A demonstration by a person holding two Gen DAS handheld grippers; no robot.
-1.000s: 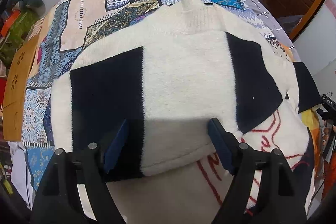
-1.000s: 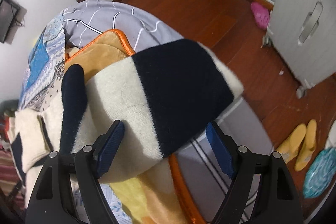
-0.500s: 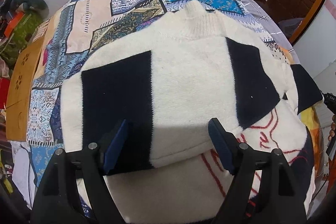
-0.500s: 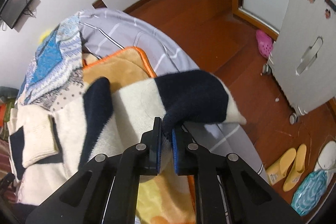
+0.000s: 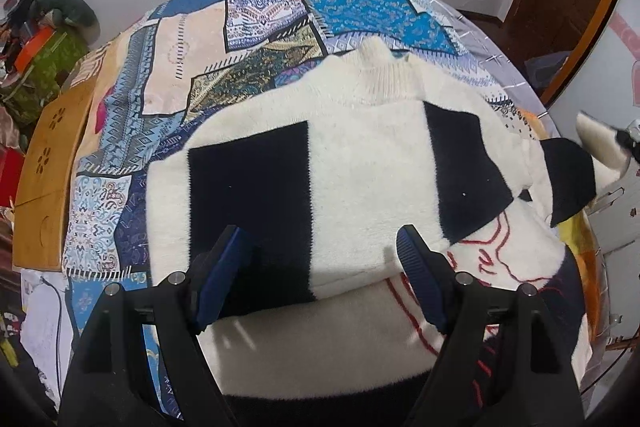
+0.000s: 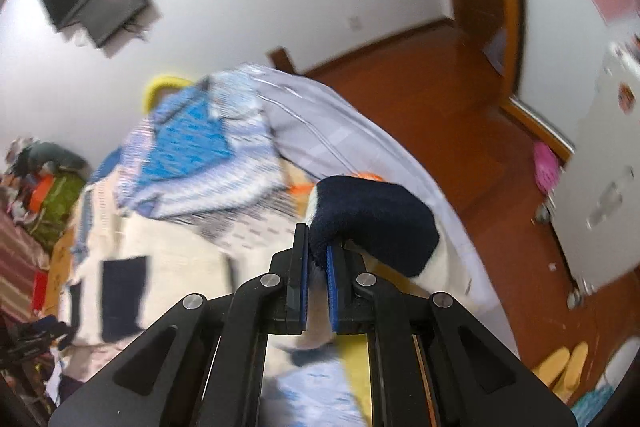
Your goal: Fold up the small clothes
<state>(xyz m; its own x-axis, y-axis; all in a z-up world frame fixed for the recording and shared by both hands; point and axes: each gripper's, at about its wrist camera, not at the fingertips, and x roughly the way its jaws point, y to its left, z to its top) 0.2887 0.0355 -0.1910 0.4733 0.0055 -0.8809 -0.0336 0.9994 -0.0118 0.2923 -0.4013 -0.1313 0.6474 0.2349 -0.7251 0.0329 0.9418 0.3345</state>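
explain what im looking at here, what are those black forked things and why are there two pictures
Each black fork is a hand-held gripper: a two-finger clamp a person carries, one in each hand, with a wide-angle camera mounted on it looking forward along the fingers. That is why there are two pictures, one per hand.

The left picture looks down on a bed covered by a blue patchwork bedspread. On it lies a fluffy cream and navy block-patterned sweater, collar away from the camera. The left hand-held gripper is open above the sweater's near part, gripping nothing.

In the right picture, which is blurred, the right hand-held gripper is shut on the sweater's navy and cream sleeve and holds it up off the bed. The left picture shows that raised sleeve at its far right edge.
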